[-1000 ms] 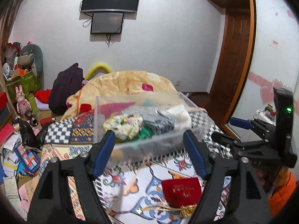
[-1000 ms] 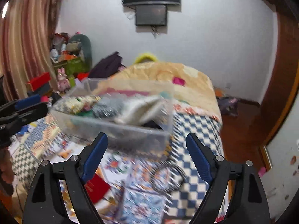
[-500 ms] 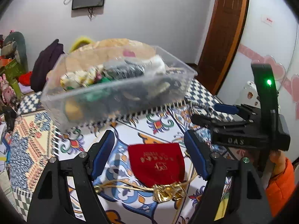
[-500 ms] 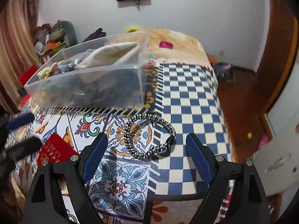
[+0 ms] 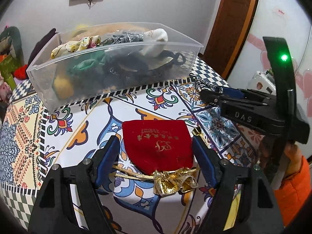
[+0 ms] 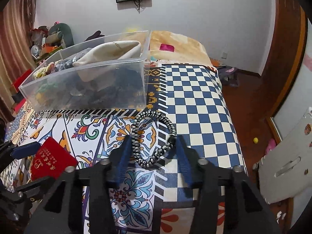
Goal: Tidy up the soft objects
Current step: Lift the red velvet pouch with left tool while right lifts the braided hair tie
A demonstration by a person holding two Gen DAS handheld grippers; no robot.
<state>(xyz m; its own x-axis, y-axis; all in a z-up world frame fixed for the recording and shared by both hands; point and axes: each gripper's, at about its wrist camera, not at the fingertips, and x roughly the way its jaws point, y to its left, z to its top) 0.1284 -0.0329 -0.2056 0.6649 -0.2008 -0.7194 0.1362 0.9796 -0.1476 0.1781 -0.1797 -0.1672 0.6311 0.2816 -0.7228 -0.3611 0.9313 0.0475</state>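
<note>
Now reaching for two things beside the big clear plastic box (image 5: 117, 72) of soft stuff: left gripper (image 5: 156, 156) wide open around the red velvet pouch (image 5: 158, 146), right gripper (image 6: 154, 156) open around the black-and-white braided cord bracelet (image 6: 152, 136). Next, probably: squeeze, lift, drop into box.

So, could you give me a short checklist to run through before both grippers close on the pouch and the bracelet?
1. Left gripper open and straddling the red pouch: ok.
2. Right gripper open with the braided bracelet between its fingers: ok.
3. Pouch's gold drawstring out of the closing path: cannot tell; it lies bunched between the fingers.
4. Fingers low enough to touch the tablecloth: cannot tell.
5. Clear bin has room on top: not ok on the left, where fabric is piled to the rim.
6. Grippers apart from each other: ok.
</note>
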